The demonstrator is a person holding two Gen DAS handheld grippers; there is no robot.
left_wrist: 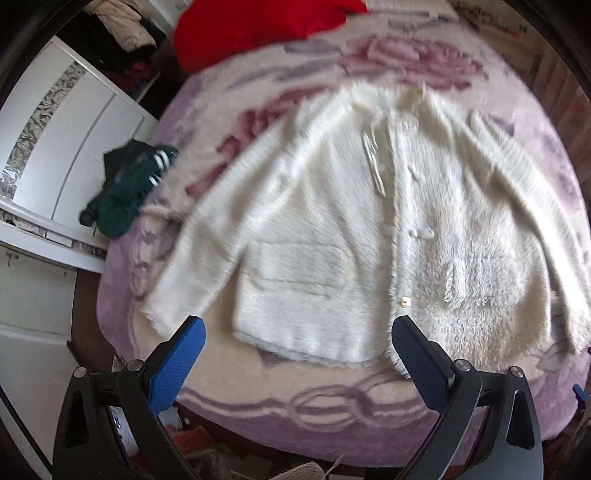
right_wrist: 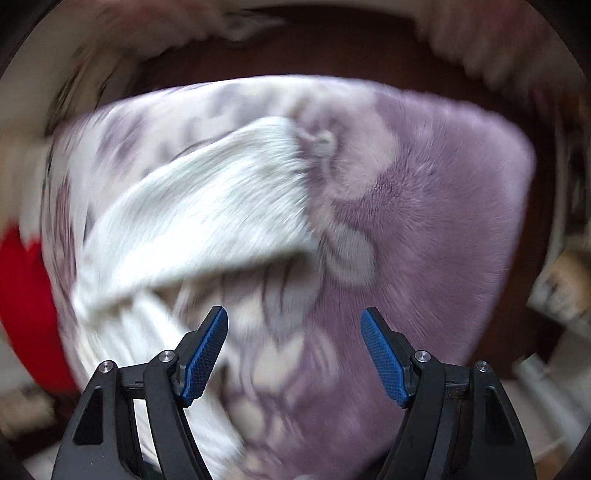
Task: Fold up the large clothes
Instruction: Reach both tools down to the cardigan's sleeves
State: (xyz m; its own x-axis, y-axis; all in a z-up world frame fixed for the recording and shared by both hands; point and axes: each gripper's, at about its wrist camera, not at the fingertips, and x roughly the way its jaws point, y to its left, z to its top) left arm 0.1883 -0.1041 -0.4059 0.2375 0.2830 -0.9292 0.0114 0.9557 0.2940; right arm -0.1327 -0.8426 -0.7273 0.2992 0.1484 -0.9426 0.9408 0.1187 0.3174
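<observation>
A fluffy white cardigan lies spread flat, front up, on a purple and pink floral blanket, sleeves out to both sides. My left gripper is open and empty, hovering above the cardigan's near hem. In the blurred right wrist view, one white sleeve lies on the blanket. My right gripper is open and empty, just above the blanket beside that sleeve.
A green and black garment lies at the blanket's left edge. A red cloth sits at the far end and also shows in the right wrist view. White cabinets stand on the left. Clutter lies on the floor below.
</observation>
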